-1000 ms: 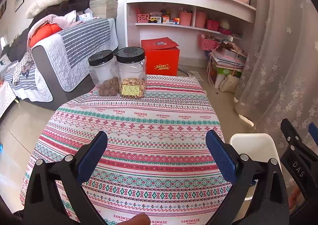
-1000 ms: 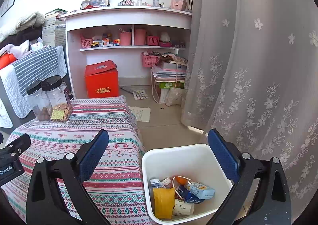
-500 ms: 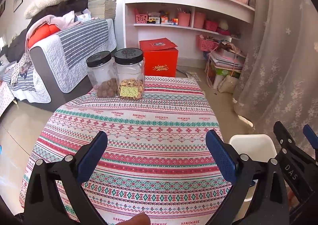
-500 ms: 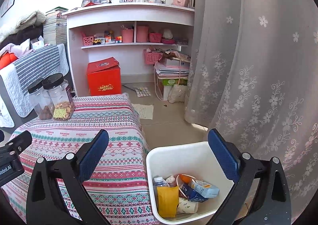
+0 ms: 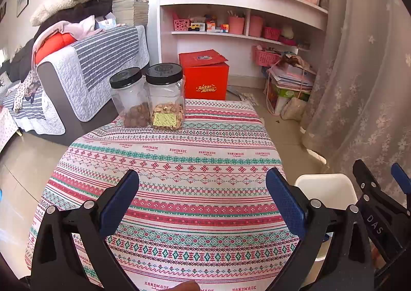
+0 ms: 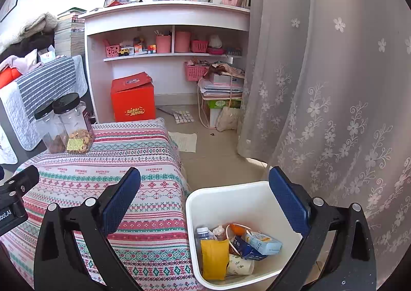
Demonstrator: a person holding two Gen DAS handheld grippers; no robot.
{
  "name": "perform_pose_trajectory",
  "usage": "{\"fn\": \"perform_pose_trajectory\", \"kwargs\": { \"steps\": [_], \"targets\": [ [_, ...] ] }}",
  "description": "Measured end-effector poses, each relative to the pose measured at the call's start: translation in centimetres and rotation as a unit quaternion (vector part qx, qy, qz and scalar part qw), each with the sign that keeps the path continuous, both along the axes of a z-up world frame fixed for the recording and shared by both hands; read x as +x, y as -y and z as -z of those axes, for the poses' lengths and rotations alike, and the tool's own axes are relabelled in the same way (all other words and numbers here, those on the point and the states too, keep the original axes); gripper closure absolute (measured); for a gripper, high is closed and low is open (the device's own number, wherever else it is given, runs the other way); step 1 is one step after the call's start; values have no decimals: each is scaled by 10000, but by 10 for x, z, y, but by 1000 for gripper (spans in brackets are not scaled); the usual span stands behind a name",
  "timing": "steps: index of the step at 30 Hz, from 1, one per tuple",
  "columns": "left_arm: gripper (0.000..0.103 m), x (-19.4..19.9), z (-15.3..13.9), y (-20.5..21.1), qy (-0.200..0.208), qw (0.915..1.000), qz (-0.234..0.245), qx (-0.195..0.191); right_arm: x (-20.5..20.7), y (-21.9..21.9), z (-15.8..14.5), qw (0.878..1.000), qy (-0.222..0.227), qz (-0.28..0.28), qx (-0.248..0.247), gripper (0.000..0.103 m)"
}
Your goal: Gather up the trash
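Bin [image 6: 246, 189] looms nearer; right gripper [image 6: 204, 197] (fingers apart) has tipped down.

Both grippers have black plastic frames with silver screws; their fingers [image 5: 119, 202] carry blue textured pads [image 6: 289, 201].

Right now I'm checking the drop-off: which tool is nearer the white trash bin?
Right. The right tool hangs over the white trash bin; the left tool is above the tablecloth beside it.
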State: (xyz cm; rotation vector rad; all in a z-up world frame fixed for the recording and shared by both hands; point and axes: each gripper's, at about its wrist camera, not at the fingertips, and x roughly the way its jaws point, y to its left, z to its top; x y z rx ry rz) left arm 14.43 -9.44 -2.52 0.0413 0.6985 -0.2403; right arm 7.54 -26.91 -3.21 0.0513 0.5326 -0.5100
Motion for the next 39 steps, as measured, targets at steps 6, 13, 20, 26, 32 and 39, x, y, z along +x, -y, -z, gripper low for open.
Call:
{"fn": "perform_pose_trajectory", "kwargs": {
  "steps": [6, 13, 20, 26, 32, 39],
  "targets": [
    [7, 1, 2, 2, 22, 10000, 6, 38, 0, 3, 3, 10000, -48, 20, 26, 7],
    [7, 2, 4, 2, -3, 10000, 7, 40, 2, 4, 5, 9999, -90, 29, 54, 7],
    [7, 2, 7, 4, 24, 9999, 42, 91, 3, 6, 5, 9999, -123, 23, 58, 7],
    [7, 1, 8, 5, 71, 9999, 81, 102, 3, 7, 5, 9999, -133, 52, 75, 7],
    [7, 0, 8, 6, 117, 9998, 88, 152, 3, 7, 5, 9998, -159, 61, 94, 7],
    [9, -3, 7, 9, 218, 9994, 195, 169, 3, 8, 6, 9998, -168, 61, 91, 7]
  ]
}}
